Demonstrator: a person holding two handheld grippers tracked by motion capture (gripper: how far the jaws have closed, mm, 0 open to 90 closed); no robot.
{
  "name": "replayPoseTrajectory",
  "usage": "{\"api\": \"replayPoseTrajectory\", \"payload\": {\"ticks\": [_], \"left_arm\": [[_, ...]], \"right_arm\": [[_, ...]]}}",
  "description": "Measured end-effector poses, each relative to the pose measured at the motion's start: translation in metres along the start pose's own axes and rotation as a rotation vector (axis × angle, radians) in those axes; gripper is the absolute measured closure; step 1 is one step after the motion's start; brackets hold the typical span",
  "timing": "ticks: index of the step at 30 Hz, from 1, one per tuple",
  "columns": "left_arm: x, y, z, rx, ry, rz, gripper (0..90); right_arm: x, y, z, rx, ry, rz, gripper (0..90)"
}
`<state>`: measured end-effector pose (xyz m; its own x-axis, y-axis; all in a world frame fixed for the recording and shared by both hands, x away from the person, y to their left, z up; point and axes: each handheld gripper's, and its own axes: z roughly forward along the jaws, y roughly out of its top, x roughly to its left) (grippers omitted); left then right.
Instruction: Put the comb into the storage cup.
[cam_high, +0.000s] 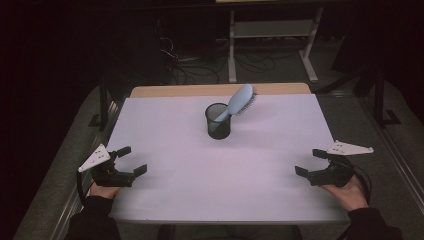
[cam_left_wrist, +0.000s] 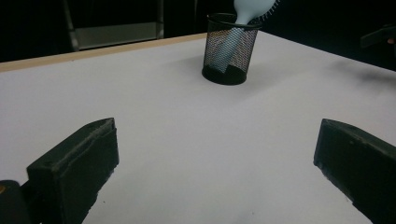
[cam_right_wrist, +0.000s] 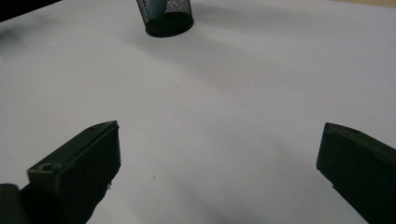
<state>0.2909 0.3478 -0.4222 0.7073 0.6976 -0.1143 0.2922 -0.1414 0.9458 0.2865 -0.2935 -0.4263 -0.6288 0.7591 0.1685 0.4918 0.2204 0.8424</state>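
A black mesh cup (cam_high: 218, 121) stands upright at the middle of the white table (cam_high: 220, 165), toward its far side. A light blue hairbrush (cam_high: 239, 101) leans in the cup, handle down, bristled head up and to the right. The left gripper view has the cup (cam_left_wrist: 230, 49) ahead with the brush handle (cam_left_wrist: 224, 51) inside; the right gripper view catches the cup's base (cam_right_wrist: 167, 17). My left gripper (cam_high: 132, 160) rests open near the front left edge. My right gripper (cam_high: 310, 161) rests open near the front right edge. Both hold nothing.
The table's wooden far edge (cam_high: 220, 90) shows beyond the white sheet. Behind it on the dark floor stand a white metal frame (cam_high: 272, 42) and loose cables (cam_high: 190, 62). Wide bare tabletop lies between the grippers and the cup.
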Motion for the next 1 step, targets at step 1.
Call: {"api": "replayPoseTrajectory", "payload": {"ticks": [1], "left_arm": [[0.0000,-0.0006,0.0002,-0.004,0.000,-0.006,0.0]], "right_arm": [[0.0002,-0.0004,-0.0003,0.001,0.000,0.001,0.0]]}}
